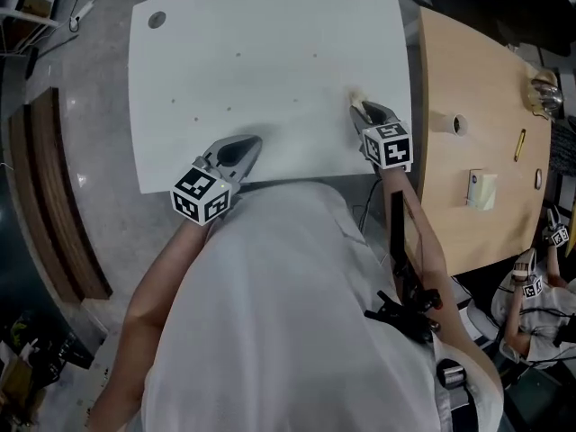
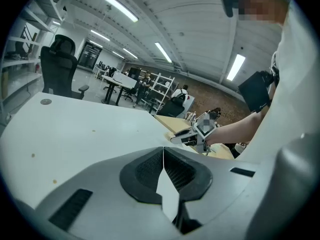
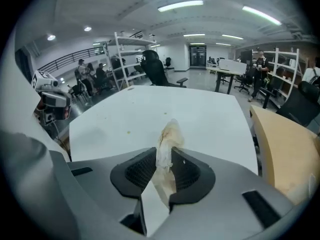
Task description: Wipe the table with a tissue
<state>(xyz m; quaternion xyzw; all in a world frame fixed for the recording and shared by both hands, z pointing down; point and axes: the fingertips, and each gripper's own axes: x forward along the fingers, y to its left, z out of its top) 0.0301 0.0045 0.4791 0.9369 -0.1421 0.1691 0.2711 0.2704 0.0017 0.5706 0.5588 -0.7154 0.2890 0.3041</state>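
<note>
A white table (image 1: 270, 25) fills the head view, with a few small brownish specks (image 1: 238, 57) scattered on its top. My right gripper (image 1: 360, 109) is over the table's right near part, shut on a crumpled, stained tissue (image 3: 167, 140) that sticks out past the jaw tips; the tissue (image 1: 355, 95) shows as a pale tuft in the head view. My left gripper (image 1: 252, 142) rests at the table's near edge, left of the right one. Its jaws are shut with nothing between them. In the left gripper view the right gripper (image 2: 192, 133) shows over the table's far corner.
A wooden table (image 1: 477, 133) adjoins on the right, carrying a tape roll (image 1: 457, 123), a yellow pen (image 1: 520, 144) and a pale notepad (image 1: 482, 190). A round grey cap (image 1: 157, 19) sits in the white table's far left corner. Office chairs (image 3: 159, 70) and shelving stand beyond.
</note>
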